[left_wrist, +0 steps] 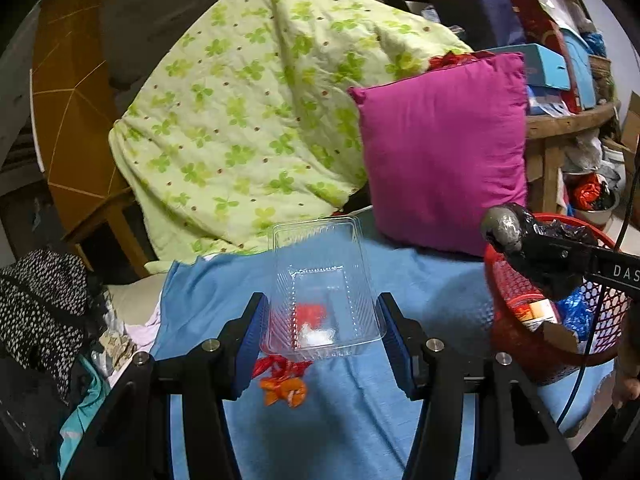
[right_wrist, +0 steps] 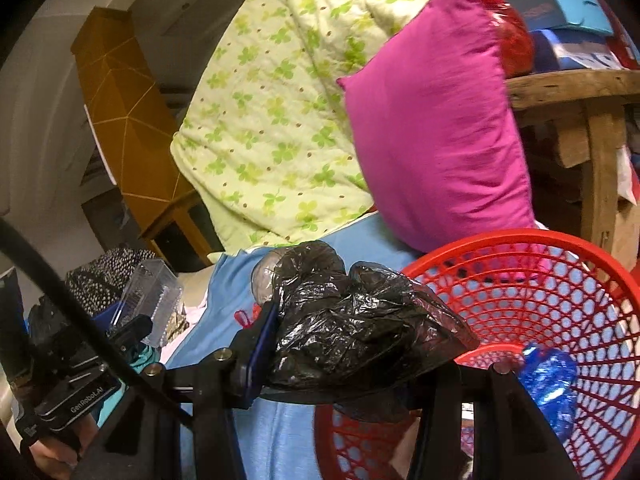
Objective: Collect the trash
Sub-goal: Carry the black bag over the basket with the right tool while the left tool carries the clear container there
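Both grippers hold trash over the blue sheet [left_wrist: 400, 280].
My left gripper [left_wrist: 323, 334] clamps the clear tray [left_wrist: 320, 280] between its blue pads, above an orange wrapper [left_wrist: 285, 390] at 6 o'clock. My right gripper [right_wrist: 352, 344] is closed on a crumpled black bag [right_wrist: 352, 320], poised at the rim of the red basket [right_wrist: 540, 280], which sits at 3 o'clock below the pink pillow [left_wrist: 444, 152].

Blue sheet [left_wrist: 344, 420] lies open; pink pillow [left_wrist: 444, 152] and red basket [left_wrist: 516, 344] (right) crowd it.
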The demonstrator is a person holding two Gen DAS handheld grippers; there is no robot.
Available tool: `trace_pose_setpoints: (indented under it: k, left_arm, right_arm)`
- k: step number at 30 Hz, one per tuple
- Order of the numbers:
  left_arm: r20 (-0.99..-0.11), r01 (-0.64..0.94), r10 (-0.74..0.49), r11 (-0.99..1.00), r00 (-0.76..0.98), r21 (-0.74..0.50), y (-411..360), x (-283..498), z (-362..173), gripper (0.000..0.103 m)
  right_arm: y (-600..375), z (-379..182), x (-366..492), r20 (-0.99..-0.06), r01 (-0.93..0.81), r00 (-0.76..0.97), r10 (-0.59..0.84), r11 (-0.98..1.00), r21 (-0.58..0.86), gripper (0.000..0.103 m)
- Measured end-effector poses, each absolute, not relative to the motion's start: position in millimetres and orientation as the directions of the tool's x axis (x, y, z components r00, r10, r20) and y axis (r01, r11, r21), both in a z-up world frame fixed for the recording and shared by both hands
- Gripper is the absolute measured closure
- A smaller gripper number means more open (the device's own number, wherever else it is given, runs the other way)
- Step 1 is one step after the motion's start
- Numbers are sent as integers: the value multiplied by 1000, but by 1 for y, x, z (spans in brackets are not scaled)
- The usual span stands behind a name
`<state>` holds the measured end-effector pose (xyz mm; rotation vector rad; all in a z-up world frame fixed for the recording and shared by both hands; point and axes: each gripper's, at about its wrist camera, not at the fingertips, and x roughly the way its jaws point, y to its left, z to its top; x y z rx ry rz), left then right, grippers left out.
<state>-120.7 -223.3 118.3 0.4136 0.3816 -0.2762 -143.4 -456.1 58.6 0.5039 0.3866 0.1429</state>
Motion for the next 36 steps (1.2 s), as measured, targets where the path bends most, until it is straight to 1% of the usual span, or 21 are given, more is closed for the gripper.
trace_pose_setpoints:
  k: [10,19,26,36]
  left_arm:
    - [-425,434,-277,836,862,335,-269,-132,123,46]
    - [-441,508,-346,796,828,329,-304,-141,124,46]
    - [-447,543,-376,768,812,340,-324,-150,121,46]
    - [-480,601,-422,734,769,317,-342,-151,115,45]
  right_arm:
    - [-488,59,-161,-297,11,938,179,840,543,51]
    - [-524,53,-180,-304,92,946,111,808,581,50]
    - [-547,46,-191,-308,128,947,93,770,625,50]
    - [-560,41,-194,-318,151,943,97,728,669,49]
